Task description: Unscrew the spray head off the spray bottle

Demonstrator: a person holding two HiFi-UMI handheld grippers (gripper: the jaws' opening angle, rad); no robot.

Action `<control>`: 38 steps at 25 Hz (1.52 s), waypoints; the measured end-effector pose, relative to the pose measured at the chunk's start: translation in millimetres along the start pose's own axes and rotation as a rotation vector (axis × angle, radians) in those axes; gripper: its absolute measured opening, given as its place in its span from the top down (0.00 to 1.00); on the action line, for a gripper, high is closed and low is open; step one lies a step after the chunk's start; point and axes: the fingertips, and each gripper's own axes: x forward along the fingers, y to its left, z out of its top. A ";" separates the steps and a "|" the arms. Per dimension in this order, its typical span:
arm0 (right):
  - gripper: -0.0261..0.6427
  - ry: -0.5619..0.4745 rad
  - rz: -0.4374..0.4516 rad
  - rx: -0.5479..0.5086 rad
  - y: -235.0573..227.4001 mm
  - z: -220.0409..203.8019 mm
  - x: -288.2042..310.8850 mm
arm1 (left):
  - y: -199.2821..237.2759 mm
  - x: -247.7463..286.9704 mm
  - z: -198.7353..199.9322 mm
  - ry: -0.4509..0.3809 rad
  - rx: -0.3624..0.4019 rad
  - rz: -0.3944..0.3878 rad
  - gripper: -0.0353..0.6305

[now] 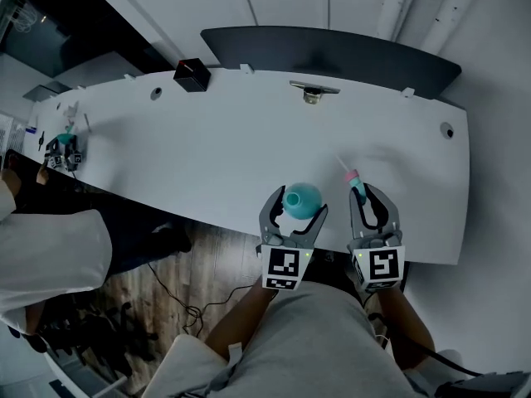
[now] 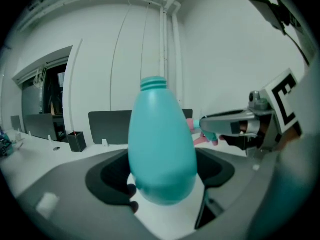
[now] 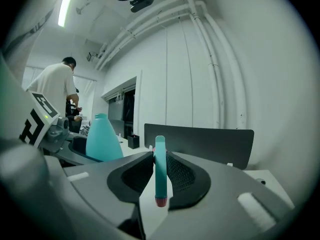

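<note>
The left gripper (image 1: 296, 208) clasped the uncapped spray bottle (image 2: 161, 144) in wide jaws; the right gripper (image 1: 366, 196) pinched the spray head (image 3: 160, 169) narrowly, above the bench (image 1: 232, 148).

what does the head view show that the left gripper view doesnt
Only the head view: the wooden floor, the person's forearms, and the marker cubes on both tools seen from above.

Only the left gripper view: the ridged threads on the bottle's bare neck, seen side-on.

Both: the teal spray bottle clamped in the left hand-held gripper, the detached spray head gripped by the right hand-held gripper, the white table and the black box on it.
</note>
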 end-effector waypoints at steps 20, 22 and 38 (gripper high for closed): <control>0.84 -0.039 -0.008 0.037 42.1 1.8 -37.5 | 0.0 -56.8 -7.1 -0.037 0.013 0.017 0.36; 0.84 -0.039 -0.006 0.027 49.1 4.8 -36.8 | 3.1 -60.9 -5.3 -0.042 0.012 0.011 0.36; 0.84 -0.046 -0.002 -0.003 73.4 13.1 -36.9 | 11.5 -78.5 -5.8 -0.057 0.038 -0.006 0.36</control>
